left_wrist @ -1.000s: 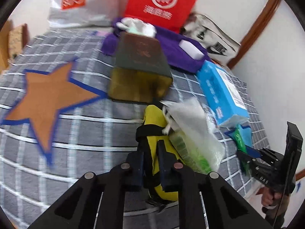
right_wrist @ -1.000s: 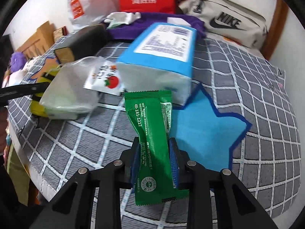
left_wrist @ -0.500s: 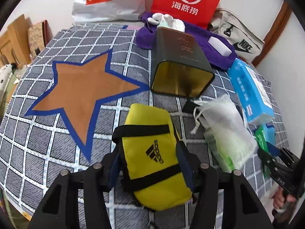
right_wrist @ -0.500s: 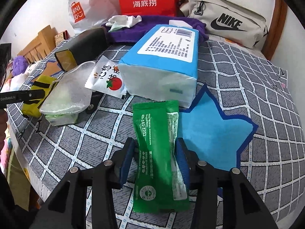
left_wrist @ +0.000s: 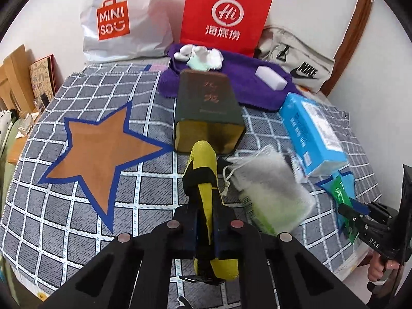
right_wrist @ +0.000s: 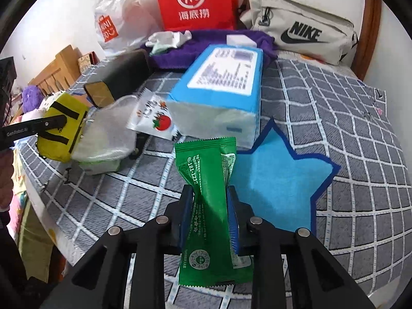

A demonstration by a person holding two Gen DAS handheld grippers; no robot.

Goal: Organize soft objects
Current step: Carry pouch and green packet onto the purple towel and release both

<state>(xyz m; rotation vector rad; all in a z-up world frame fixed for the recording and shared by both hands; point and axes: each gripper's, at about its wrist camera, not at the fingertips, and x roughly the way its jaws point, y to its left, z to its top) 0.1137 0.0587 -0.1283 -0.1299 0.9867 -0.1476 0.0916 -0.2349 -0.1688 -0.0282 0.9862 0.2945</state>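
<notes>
A yellow pouch with black straps [left_wrist: 202,162] stands edge-on between the pads of my left gripper [left_wrist: 204,221]. The jaws are closing and squeeze it thin, in front of a dark tin. The right wrist view shows the same pouch [right_wrist: 64,126] at the far left, lifted off the checked bedspread. My right gripper [right_wrist: 209,206] is closing on a green snack packet [right_wrist: 206,164], which is pinched at its waist. The packet's top points at a blue tissue pack. In the left wrist view the right gripper [left_wrist: 347,208] and the green packet [left_wrist: 340,190] show at the right edge.
On the bedspread lie a dark tin [left_wrist: 208,113], a blue tissue pack [left_wrist: 311,136], a mesh bag [left_wrist: 270,190], a tomato sachet [right_wrist: 154,118] and a purple towel [left_wrist: 244,87]. An orange star [left_wrist: 100,149] and a blue star [right_wrist: 278,180] mark it. Shopping bags and a Nike bag [right_wrist: 301,28] line the wall.
The left jaws spread around the flat pouch, then shut again; the pouch now stands edge-on and higher. The right jaws loosened and pinched the green packet again.
</notes>
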